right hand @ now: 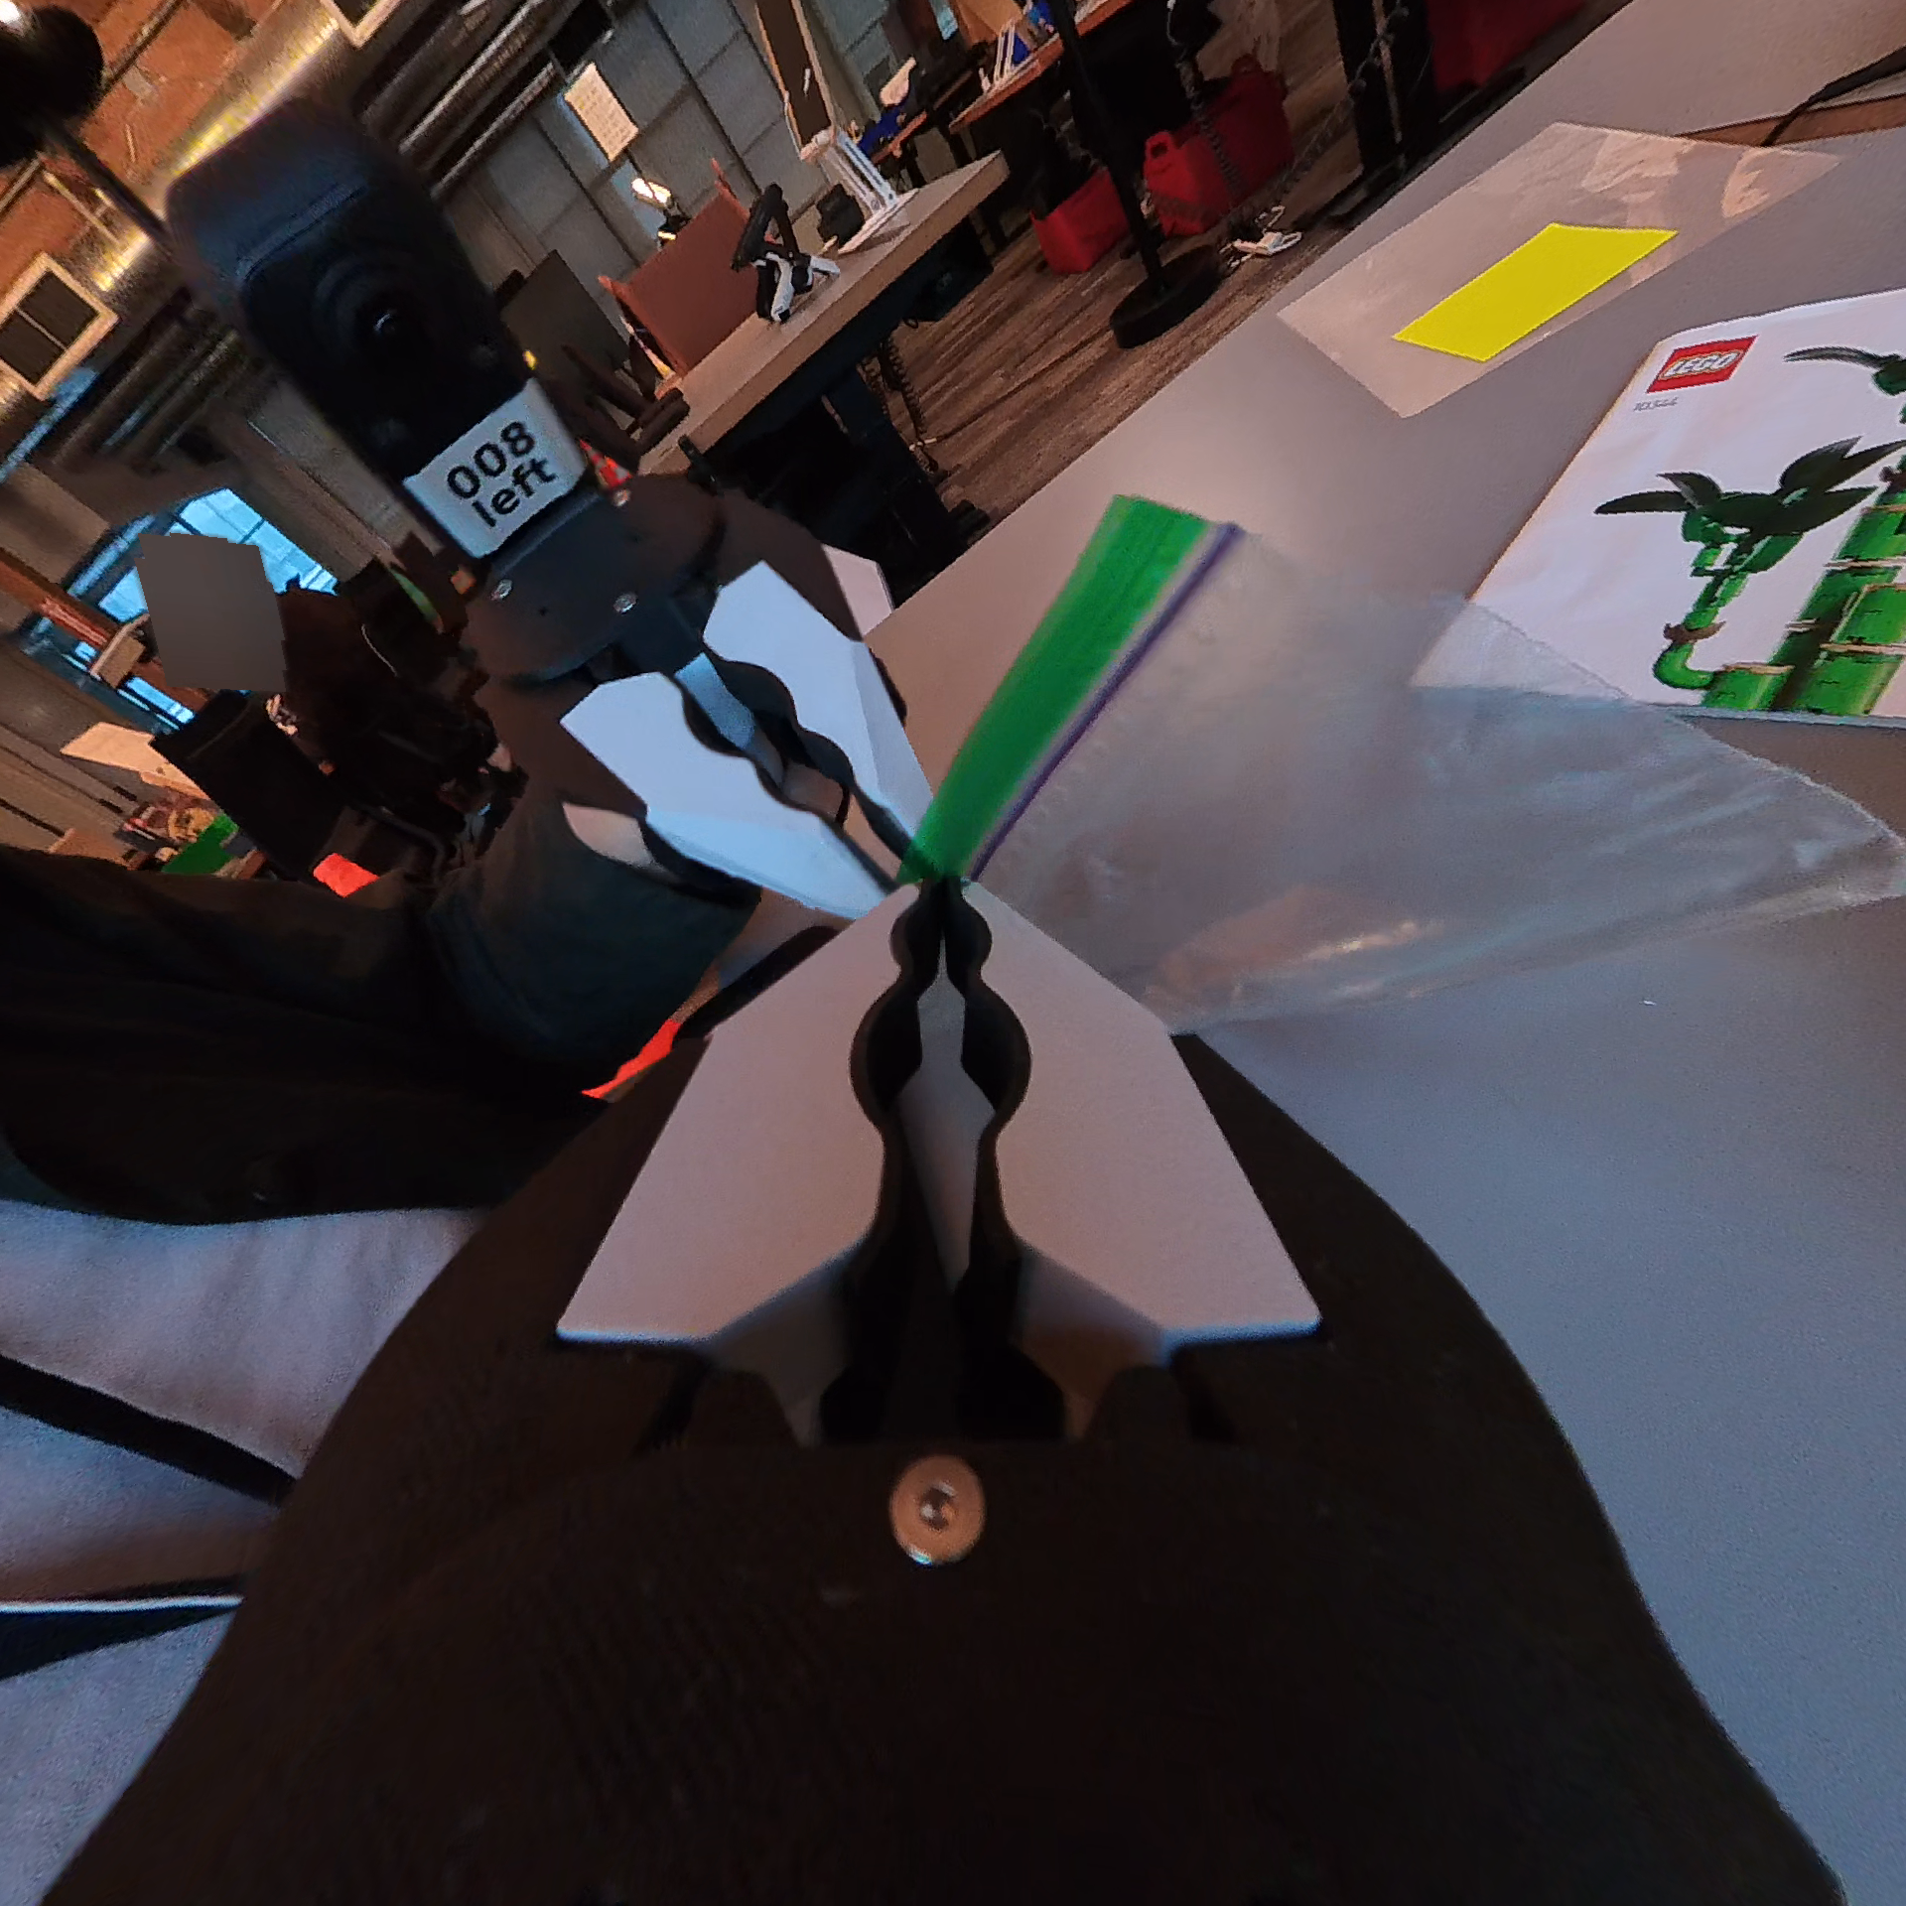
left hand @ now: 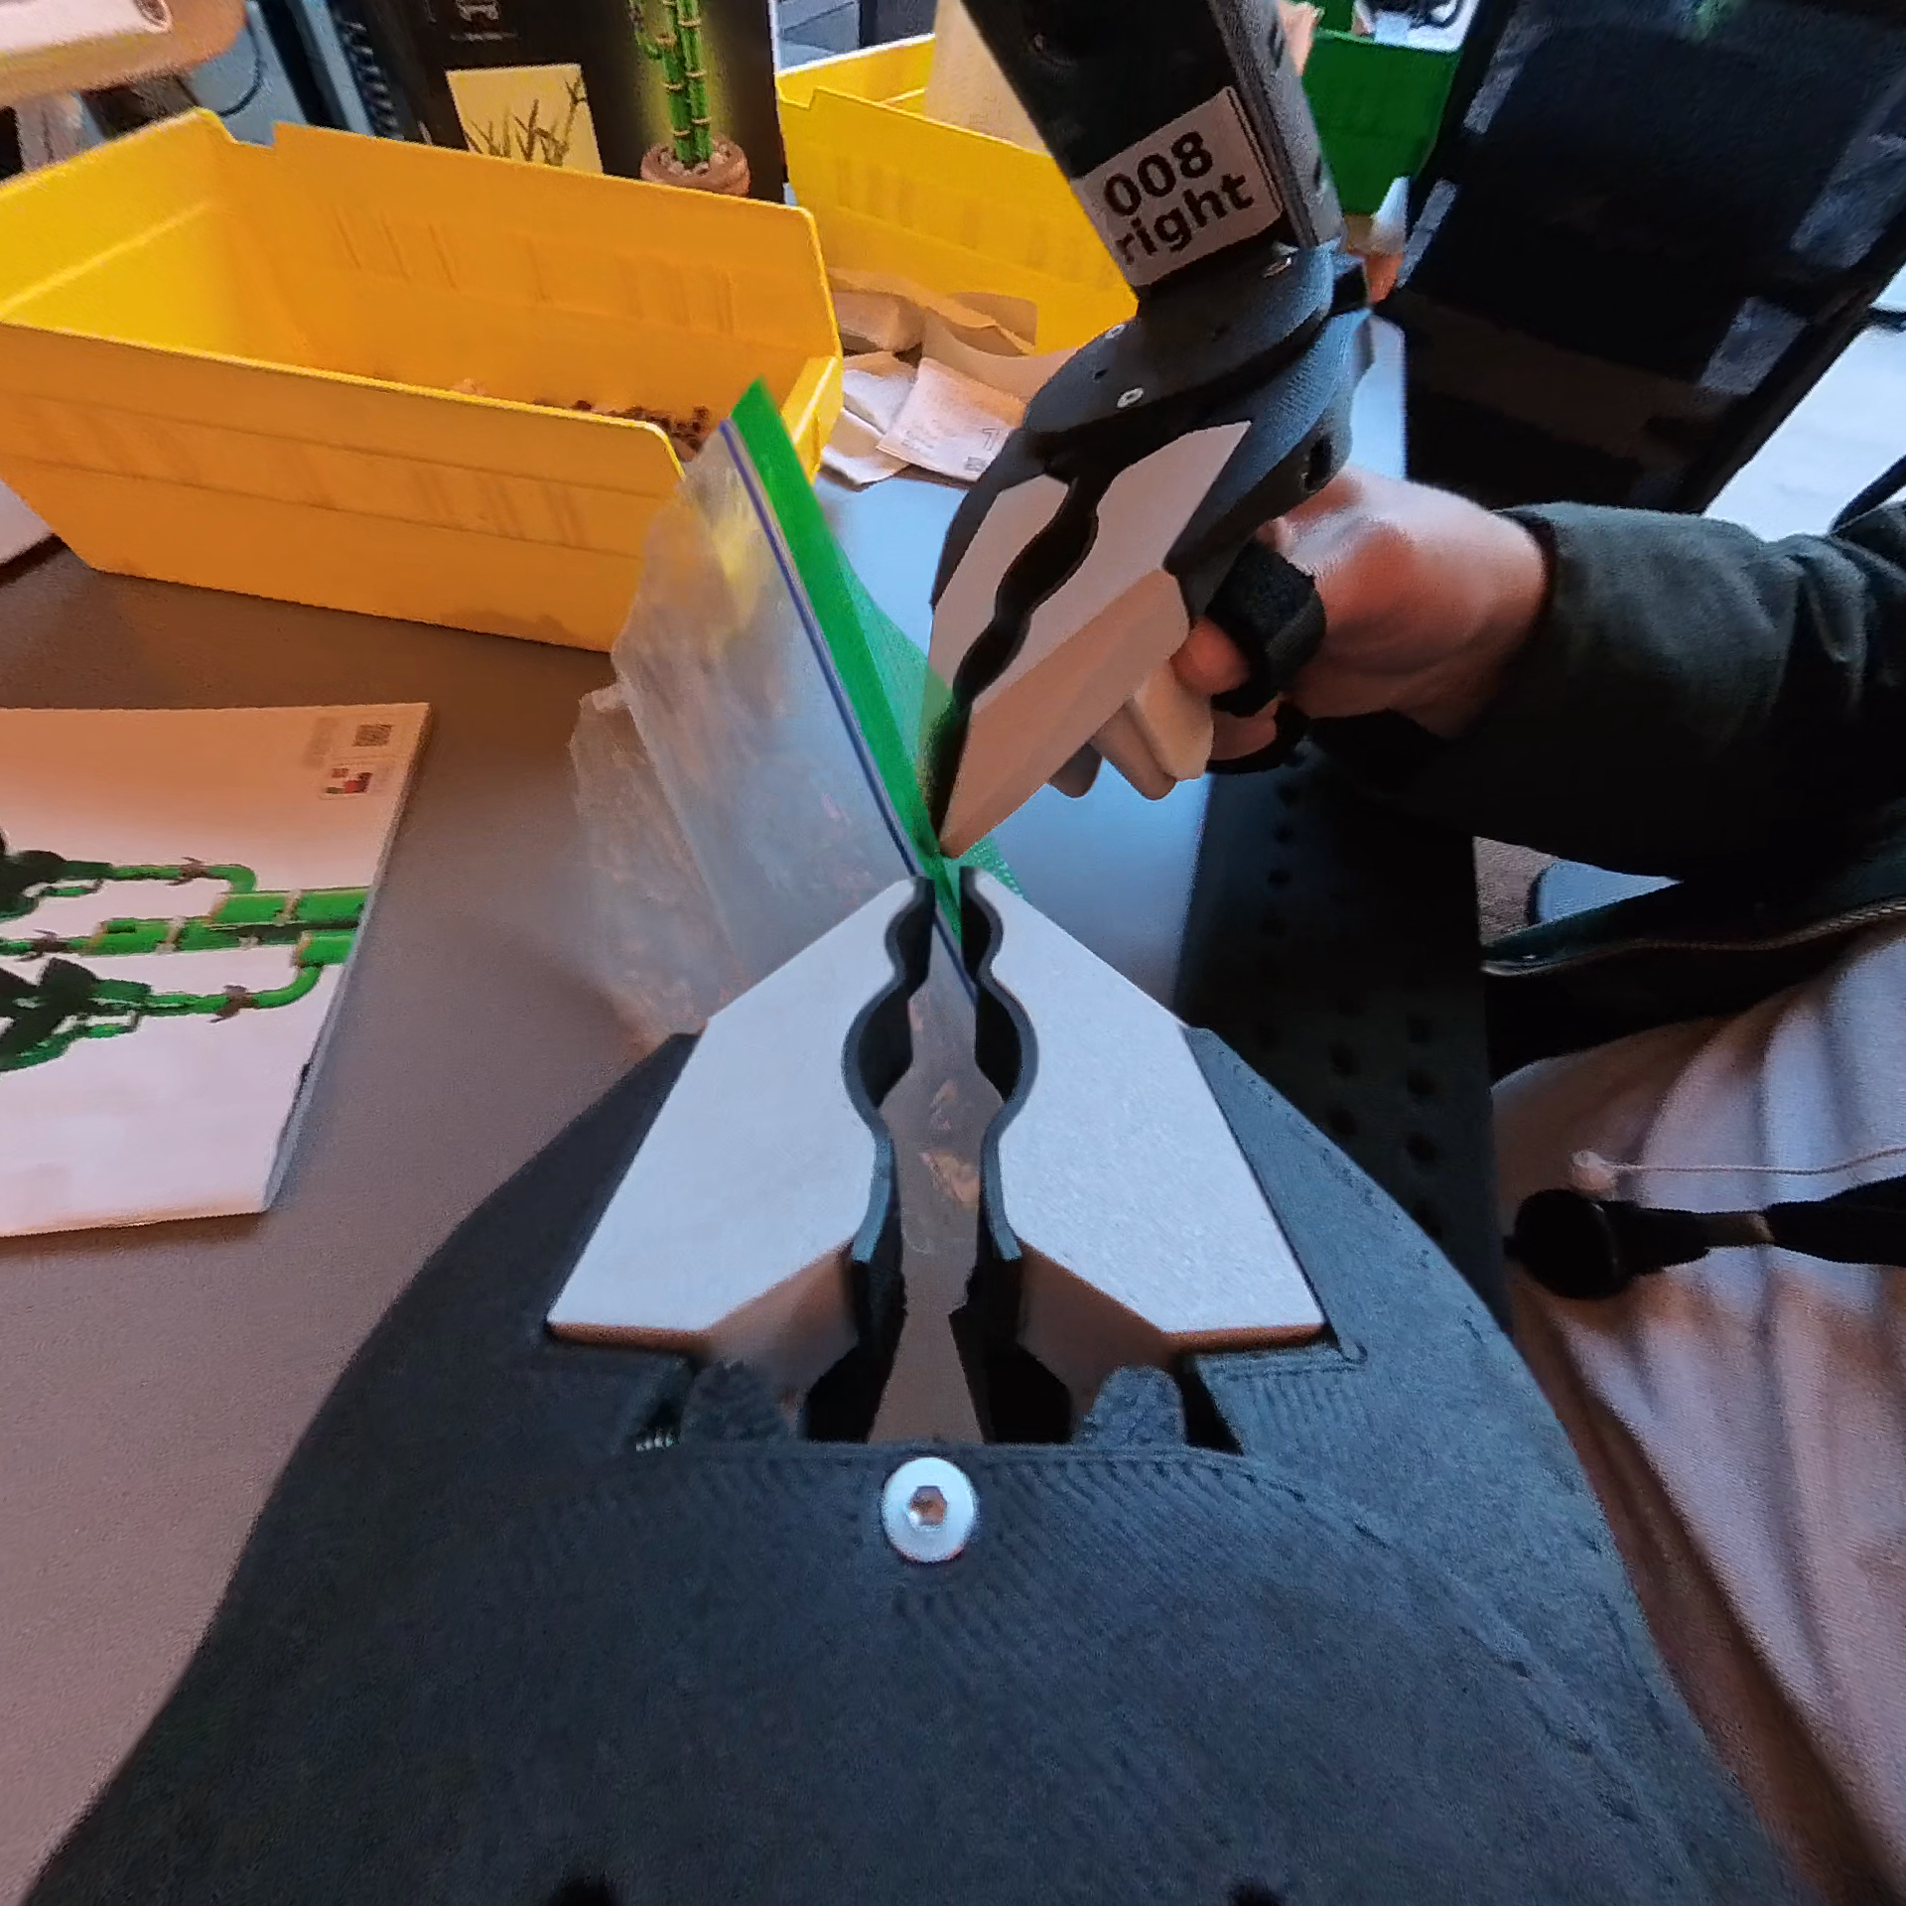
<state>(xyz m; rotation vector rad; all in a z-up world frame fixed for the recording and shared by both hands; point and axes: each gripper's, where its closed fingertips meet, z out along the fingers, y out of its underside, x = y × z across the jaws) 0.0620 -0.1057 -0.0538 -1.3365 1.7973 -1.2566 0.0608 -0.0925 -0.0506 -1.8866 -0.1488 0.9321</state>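
A: What's the setting?

B: A grey table (left hand: 495, 660) in a workshop-like room, with more tables and red containers far behind it.

A: And closest to the cameras?

B: The left gripper (left hand: 937, 885) has its fingers pressed together on a clear zip bag (left hand: 743, 743), pinching it near the corner by the green seal strip (left hand: 825, 578). The right gripper (right hand: 941, 889) is likewise clamped on that strip, its tips just beside the left one's. A hand (left hand: 1382, 609) holds its handle.

A: Where is the bag?

B: Held up between the two, its body trailing down to the table; something brownish shows inside, too blurred to name.

A: Farther out?

B: A white booklet (left hand: 196, 949) with a green bamboo picture lies left of the bag. Beyond that stands a yellow bin (left hand: 340, 413), with a second yellow bin (left hand: 928, 196) behind it. In the right wrist view, a flat clear bag (right hand: 1526, 258) with a yellow patch lies past the booklet.
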